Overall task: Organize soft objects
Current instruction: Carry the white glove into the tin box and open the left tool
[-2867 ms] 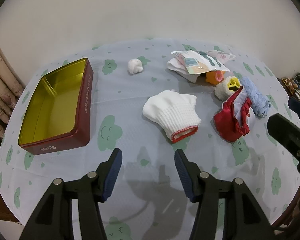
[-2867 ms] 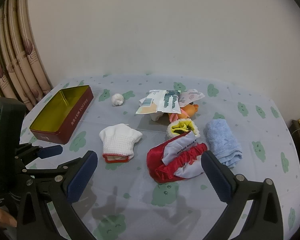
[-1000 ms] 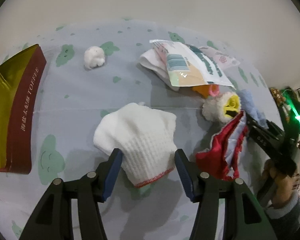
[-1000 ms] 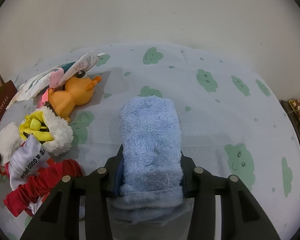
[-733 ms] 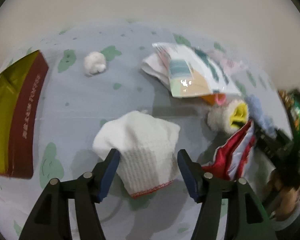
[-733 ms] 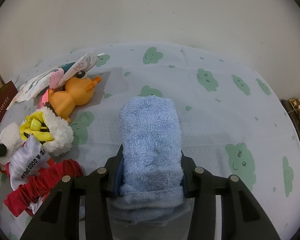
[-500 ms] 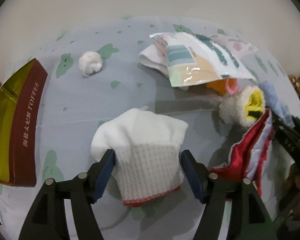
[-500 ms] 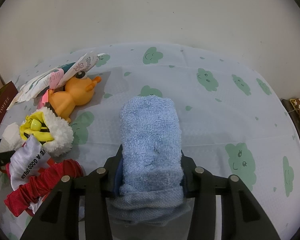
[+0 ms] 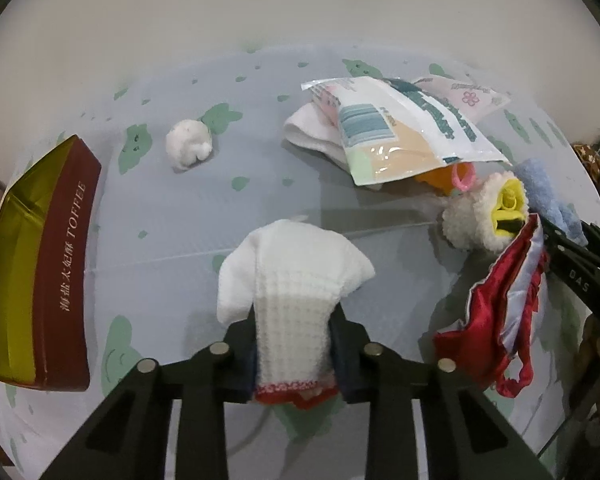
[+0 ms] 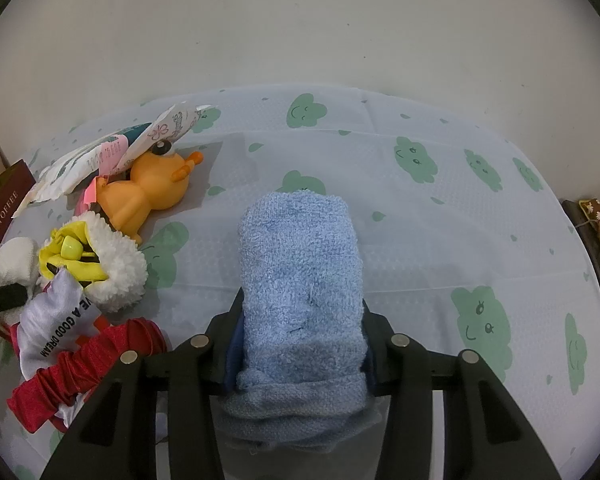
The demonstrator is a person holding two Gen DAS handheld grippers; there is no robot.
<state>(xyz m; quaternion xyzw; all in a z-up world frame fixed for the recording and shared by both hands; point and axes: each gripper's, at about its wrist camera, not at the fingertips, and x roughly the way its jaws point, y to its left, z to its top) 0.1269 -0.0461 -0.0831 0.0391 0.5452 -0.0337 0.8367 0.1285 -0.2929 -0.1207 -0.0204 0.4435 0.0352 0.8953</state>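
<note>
Clamping down on the white knit glove, the left gripper has just closed its jaws on the cuff end, so the glove's long axis runs straight out ahead along the fingers, resting on the counter. The right gripper is squeezed onto the rolled blue towel the same way. I'd guess both go in the open toffee tin, which sits off to the left, way closer to the left gripper.
</note>
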